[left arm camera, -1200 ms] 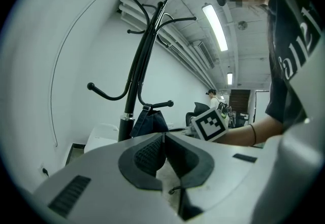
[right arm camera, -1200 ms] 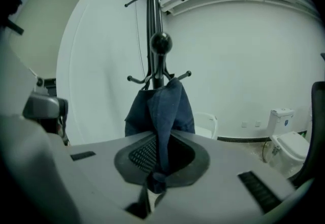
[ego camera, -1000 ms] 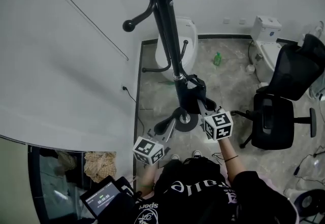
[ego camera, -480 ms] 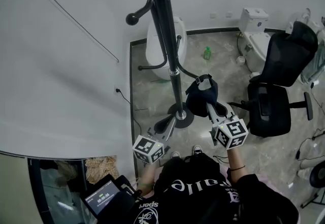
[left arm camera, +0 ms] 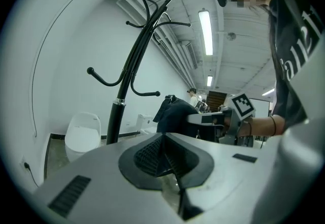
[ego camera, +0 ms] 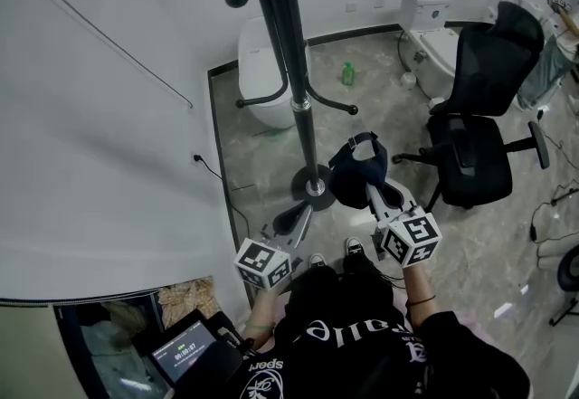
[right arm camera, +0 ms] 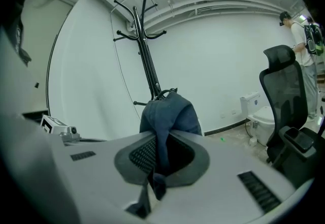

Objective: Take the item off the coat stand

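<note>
Pinching soft dk-blue fabric cap [right arm camera: 170, 111] w/ R gripper [right arm camera: 157, 159] | L gripper [left arm camera: 164, 141] clenched, empty | black tubular stand [ego camera: 297, 90] apart

**Inventory count, coat-stand corner**

Counted from all three views:

- 1 coat stand [ego camera: 291, 71], black. Its hooks were cut off by the frame edge, so no full count was taken.
- 1 dark cap [ego camera: 357, 173].
- 2 grippers: left gripper [ego camera: 291, 223] and right gripper [ego camera: 371, 194]. Each carried 1 marker cube, 2 in total.
- 1 office chair [ego camera: 479, 117], black.
- 2 white toilets: 1 tankless toilet [ego camera: 262, 71] and 1 cistern toilet [ego camera: 425, 26].
- 1 green bottle [ego camera: 348, 73].
- 1 screen device [ego camera: 185, 356].
- 2 people: the operator [ego camera: 362, 343], and a second person [right arm camera: 304, 30] who showed only in the right gripper view.
</note>
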Demonstrator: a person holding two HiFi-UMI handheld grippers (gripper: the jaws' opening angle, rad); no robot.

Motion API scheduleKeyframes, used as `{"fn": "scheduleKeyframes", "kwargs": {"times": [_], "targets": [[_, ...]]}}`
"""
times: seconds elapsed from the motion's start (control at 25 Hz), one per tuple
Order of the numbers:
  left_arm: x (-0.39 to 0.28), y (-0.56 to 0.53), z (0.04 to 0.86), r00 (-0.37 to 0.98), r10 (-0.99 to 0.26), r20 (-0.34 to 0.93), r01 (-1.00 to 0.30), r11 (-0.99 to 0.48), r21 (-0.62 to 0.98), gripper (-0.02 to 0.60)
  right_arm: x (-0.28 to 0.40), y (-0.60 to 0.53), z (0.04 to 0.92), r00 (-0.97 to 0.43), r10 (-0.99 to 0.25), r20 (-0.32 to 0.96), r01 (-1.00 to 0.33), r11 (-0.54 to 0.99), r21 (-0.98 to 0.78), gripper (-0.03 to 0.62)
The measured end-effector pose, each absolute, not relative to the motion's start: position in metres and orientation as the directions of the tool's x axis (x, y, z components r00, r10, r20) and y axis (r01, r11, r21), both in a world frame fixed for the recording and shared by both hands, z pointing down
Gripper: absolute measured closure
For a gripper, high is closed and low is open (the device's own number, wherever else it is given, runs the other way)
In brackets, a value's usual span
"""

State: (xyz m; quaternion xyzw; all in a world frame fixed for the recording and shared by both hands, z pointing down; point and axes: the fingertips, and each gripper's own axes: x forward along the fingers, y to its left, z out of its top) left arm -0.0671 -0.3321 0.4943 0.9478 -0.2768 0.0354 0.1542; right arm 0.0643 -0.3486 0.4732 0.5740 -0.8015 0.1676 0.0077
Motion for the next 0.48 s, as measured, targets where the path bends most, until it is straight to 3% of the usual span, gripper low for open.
{"fn": "scheduleKeyframes", "kwargs": {"times": [0.48], "targets": [[-0.077,-0.289,0.494,0.865,-0.484,0.130,-0.499,-0.811,0.304,0.578,0.040,-0.283,0.484,-0.327,-0.914,0.239,-0.926,0.259,-0.275,0.565]]}}
